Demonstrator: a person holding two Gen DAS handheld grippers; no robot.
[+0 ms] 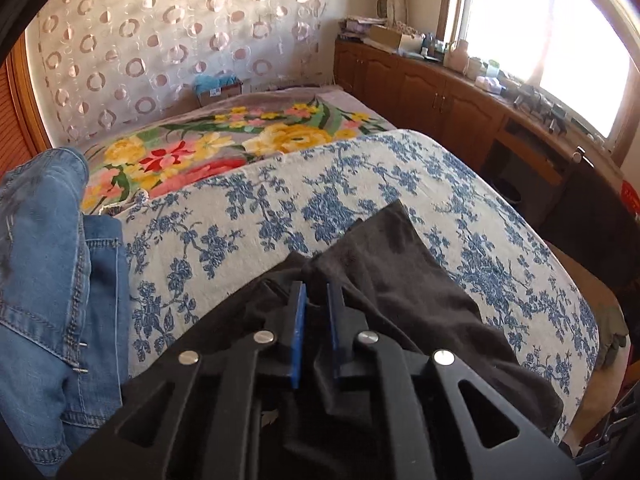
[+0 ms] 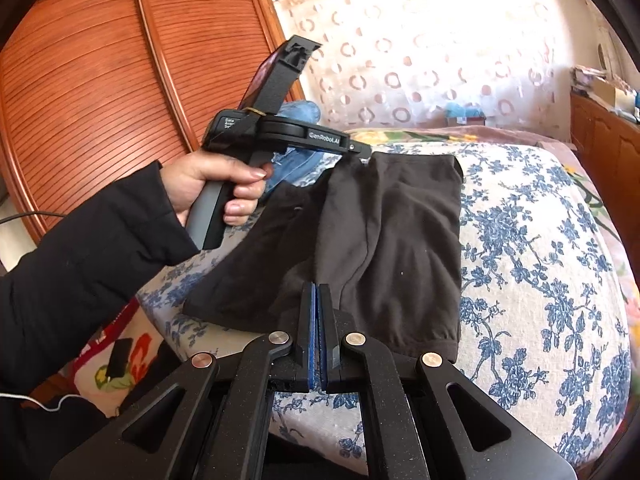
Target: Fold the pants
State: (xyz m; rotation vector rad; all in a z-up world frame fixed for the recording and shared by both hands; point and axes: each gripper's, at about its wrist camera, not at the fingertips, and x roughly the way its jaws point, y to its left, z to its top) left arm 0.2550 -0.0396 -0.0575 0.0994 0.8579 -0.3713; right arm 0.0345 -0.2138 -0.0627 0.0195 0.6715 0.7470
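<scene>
Black pants (image 2: 384,240) lie folded on the blue-flowered cover (image 2: 540,260) of the bed. A person's hand (image 2: 212,188) holds my left gripper (image 2: 358,151) at the pants' far left corner, where the cloth rises in a peak to its tip. In the left wrist view the left gripper (image 1: 316,294) has black cloth of the pants (image 1: 400,272) between its blue pads. My right gripper (image 2: 318,292) is shut pad to pad over the near hem, and nothing shows between its pads.
Blue jeans (image 1: 60,280) lie piled at the left of the bed. A bright flowered blanket (image 1: 224,144) covers the far part. Wooden cabinets (image 1: 440,92) with clutter run along the right under the window, a slatted wardrobe (image 2: 100,80) stands left, and a cardboard box (image 1: 218,88) sits by the curtain.
</scene>
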